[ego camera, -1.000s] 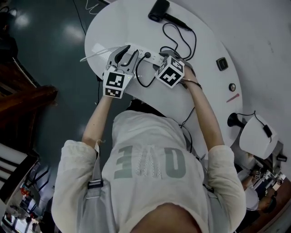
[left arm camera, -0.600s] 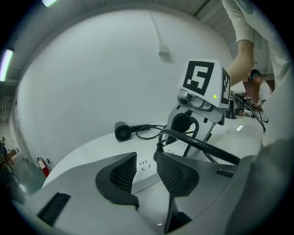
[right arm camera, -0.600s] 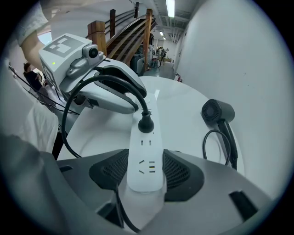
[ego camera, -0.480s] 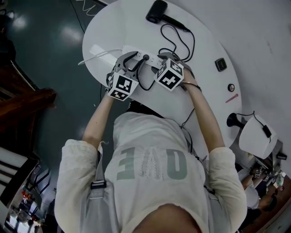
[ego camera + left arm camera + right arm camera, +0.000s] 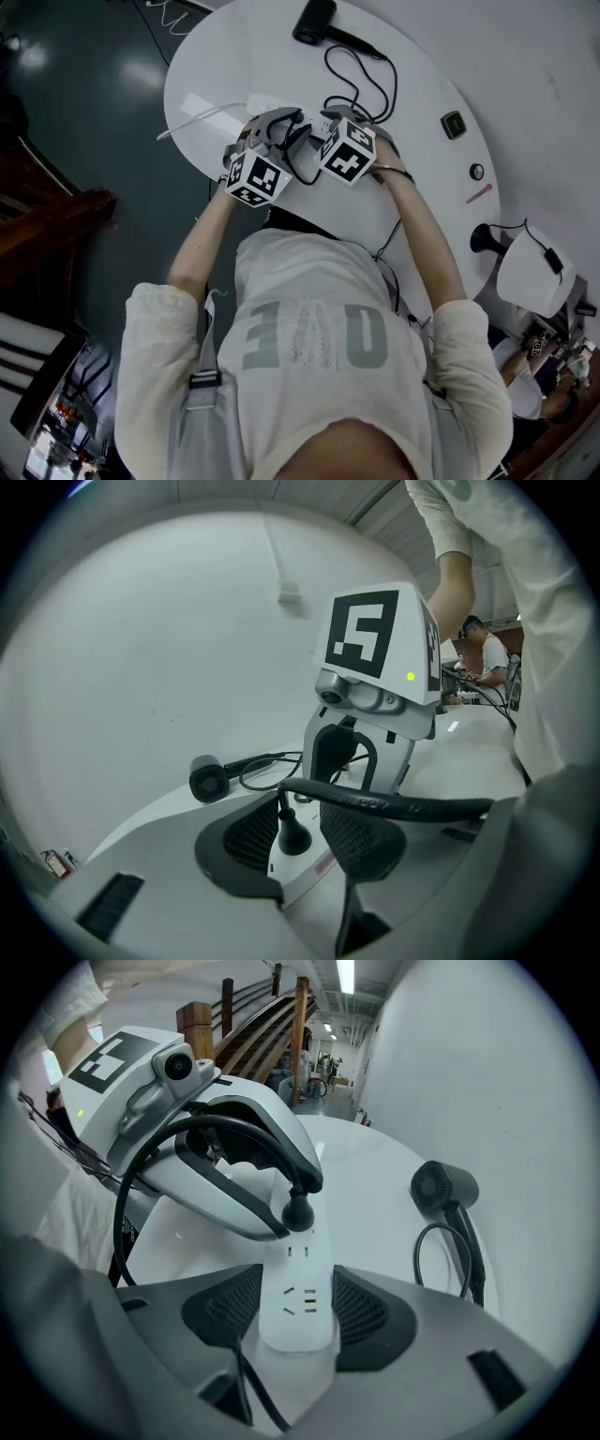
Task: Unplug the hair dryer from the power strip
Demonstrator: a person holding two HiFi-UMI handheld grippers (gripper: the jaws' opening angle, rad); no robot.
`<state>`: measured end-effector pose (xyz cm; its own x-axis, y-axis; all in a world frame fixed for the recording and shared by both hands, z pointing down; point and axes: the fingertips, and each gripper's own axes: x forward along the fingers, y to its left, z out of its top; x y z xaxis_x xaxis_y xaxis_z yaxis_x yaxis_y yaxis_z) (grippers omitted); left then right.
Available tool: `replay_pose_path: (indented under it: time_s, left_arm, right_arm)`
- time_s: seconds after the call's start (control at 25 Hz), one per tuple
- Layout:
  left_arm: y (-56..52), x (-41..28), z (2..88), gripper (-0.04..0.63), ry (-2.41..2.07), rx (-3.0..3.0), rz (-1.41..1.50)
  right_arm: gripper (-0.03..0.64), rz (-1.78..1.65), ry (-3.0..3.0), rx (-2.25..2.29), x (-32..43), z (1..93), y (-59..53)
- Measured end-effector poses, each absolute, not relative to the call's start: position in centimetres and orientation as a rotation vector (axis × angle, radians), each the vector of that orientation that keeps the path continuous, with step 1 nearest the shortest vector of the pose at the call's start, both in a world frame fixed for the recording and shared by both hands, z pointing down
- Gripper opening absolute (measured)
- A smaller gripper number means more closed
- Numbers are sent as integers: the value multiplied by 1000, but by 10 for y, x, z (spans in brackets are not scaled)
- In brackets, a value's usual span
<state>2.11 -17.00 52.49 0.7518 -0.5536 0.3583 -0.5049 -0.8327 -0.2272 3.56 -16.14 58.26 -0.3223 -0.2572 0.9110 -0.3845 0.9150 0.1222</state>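
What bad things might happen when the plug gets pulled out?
The plug stands between the pads of the left gripper, which don't look tight yet; pulling now might slip off. The black cord lies across that gripper, so it may snag and tug the hair dryer. The right gripper clamps only the end of the power strip, so the strip might tip up.

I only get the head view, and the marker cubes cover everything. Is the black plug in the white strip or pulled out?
Observer: In. The left gripper view shows the plug standing in the power strip.
Kid: Are the left tongs squeezing it?
Observer: No. The tongs of the left gripper stand open on either side of it, not pressing.
Kid: And the right one?
Observer: The right gripper is clamped across the power strip, pads on both sides.
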Motion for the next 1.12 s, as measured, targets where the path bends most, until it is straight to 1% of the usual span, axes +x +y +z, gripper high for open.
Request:
replay_pose_path:
  time_s: [0.16, 0.2, 0.24, 0.56, 0.8, 1.12]
  left_arm:
    - [-176, 22, 523, 126, 910, -2835, -601]
    - [-178, 21, 522, 99, 933, -2841, -594]
    - [-181, 19, 522, 52, 954, -2856, -590]
    - [-184, 15, 521, 44, 1016, -2928, -605]
    - [-186, 13, 519, 43, 1057, -3037, -559]
    - [-171, 19, 512, 43, 913, -2822, -655]
  right_arm:
    - [238, 141, -1921, 470, 35, 583, -162]
    - [238, 140, -1920, 470, 36, 583, -162]
    - [238, 140, -1919, 470, 36, 583, -162]
    - [239, 153, -1903, 477, 35, 584, -163]
    - [238, 145, -1909, 474, 36, 584, -162]
    - [239, 140, -1910, 443, 36, 582, -157]
